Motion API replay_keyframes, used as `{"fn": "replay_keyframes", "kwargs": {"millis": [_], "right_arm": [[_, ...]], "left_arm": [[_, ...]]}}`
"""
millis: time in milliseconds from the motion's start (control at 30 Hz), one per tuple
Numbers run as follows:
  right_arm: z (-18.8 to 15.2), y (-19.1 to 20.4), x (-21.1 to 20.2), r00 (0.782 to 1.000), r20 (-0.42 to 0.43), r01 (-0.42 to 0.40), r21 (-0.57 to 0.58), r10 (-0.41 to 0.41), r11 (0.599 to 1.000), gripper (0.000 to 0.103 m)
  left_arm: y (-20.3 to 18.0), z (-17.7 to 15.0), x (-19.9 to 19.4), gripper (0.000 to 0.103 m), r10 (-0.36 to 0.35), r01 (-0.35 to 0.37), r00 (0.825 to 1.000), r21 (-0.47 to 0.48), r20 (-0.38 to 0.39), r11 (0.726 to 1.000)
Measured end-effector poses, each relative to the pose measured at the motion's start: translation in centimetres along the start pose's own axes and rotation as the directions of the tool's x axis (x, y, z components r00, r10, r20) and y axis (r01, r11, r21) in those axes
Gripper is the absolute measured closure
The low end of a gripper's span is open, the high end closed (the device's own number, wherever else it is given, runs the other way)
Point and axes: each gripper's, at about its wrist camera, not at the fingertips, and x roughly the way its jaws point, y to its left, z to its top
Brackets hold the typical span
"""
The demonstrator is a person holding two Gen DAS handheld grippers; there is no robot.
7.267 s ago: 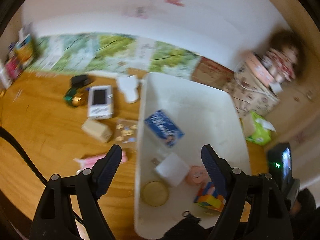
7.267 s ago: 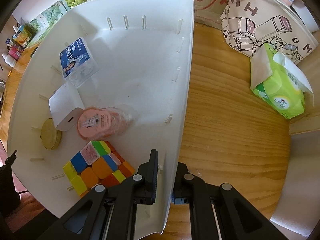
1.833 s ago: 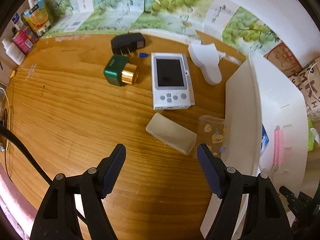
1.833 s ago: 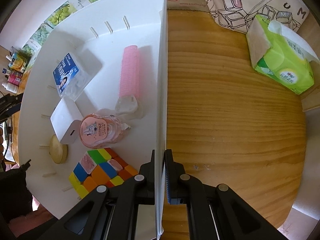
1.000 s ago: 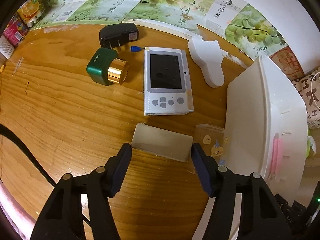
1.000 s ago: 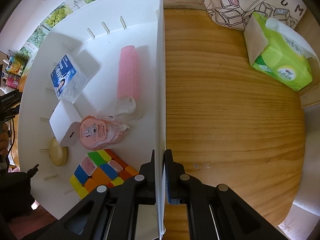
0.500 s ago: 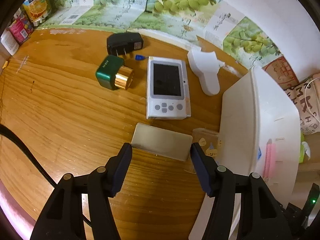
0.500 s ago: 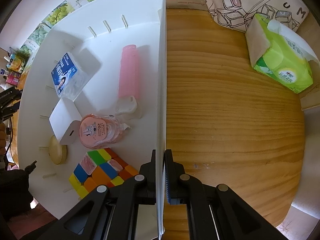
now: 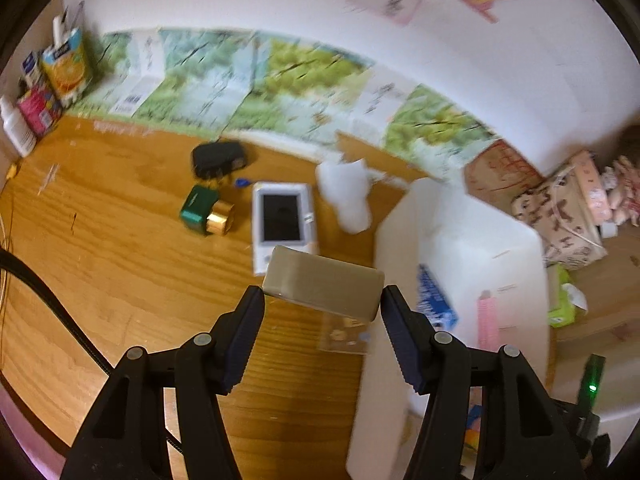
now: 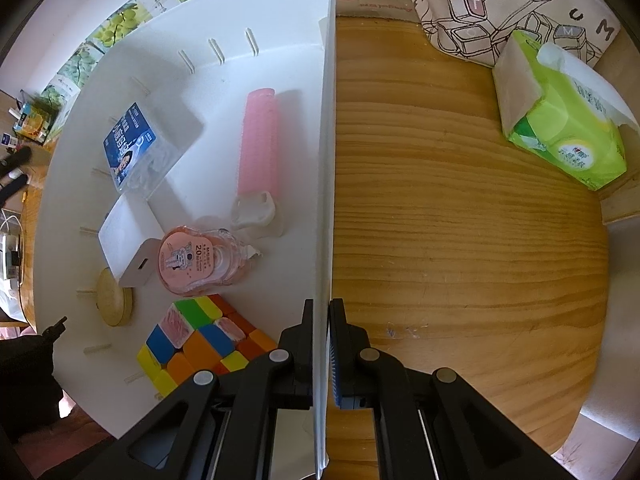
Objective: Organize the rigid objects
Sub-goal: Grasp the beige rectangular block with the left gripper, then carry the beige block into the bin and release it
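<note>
My left gripper [image 9: 322, 306] is shut on a beige rectangular block [image 9: 323, 287], which hangs above the wooden table. To its right stands the white bin [image 9: 460, 224]. My right gripper [image 10: 321, 320] is shut on the white bin's right wall [image 10: 326, 160], one finger inside and one outside. In the bin lie a pink roller [image 10: 259, 144], a blue box [image 10: 130, 146], a white box [image 10: 124, 236], a pink round case [image 10: 192, 260], a wooden disc [image 10: 114, 298] and a colour cube [image 10: 196, 340].
On the table in the left wrist view lie a white handheld console [image 9: 282, 222], a green and gold box [image 9: 204, 210], a black charger [image 9: 218, 158], a white foam piece [image 9: 348, 196] and a clear sticker card [image 9: 346, 334]. A green tissue pack [image 10: 560, 120] sits right of the bin.
My left gripper has risen with the beige block, lifting it off the table; the view now tilts up toward the wall. The right gripper has stayed on the bin wall.
</note>
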Motion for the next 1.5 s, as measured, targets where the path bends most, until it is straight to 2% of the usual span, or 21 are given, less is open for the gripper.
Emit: {"fn": "replay_keyframes", "kwargs": {"millis": [233,433,667,767,967,1033,1400,1500], "right_arm": [[0.0,0.1,0.0,1.0,0.0,0.001,0.002,-0.001,1.0,0.098],[0.1,0.5,0.0,1.0,-0.004,0.008,-0.008,-0.008,1.0,0.098],[0.1,0.7,0.1,1.0,-0.004,0.011,-0.006,-0.011,1.0,0.098],[0.1,0.7,0.1,1.0,-0.005,0.011,-0.007,-0.011,1.0,0.098],[0.0,0.8,0.1,1.0,-0.006,0.016,-0.013,-0.016,1.0,0.098],[0.0,0.9,0.1,1.0,-0.006,0.016,-0.012,-0.016,1.0,0.098],[0.0,1.1,0.1,1.0,-0.007,0.016,-0.017,-0.016,1.0,0.098],[0.0,1.3,0.1,1.0,-0.007,0.017,-0.025,-0.017,1.0,0.098]], "left_arm": [[-3.7,0.1,-2.4,0.039,-0.094,0.088,0.995,0.12,0.038,0.989],[-6.1,-1.1,-2.7,0.039,-0.15,0.142,0.988,0.207,0.023,0.968],[-9.6,-3.7,-0.9,0.039,-0.122,0.137,0.99,0.335,-0.064,0.932],[-10.6,-4.4,-0.3,0.04,-0.122,0.147,0.988,0.355,-0.093,0.923],[-11.6,-4.9,-0.8,0.034,-0.13,0.153,0.988,0.391,-0.085,0.907],[-11.5,-4.8,-0.9,0.031,-0.127,0.146,0.989,0.391,-0.075,0.909],[-9.2,-3.8,-1.9,0.03,-0.101,0.099,0.995,0.333,-0.01,0.938],[-8.2,-3.6,-2.7,0.03,-0.075,0.063,0.997,0.305,0.026,0.95]]}}
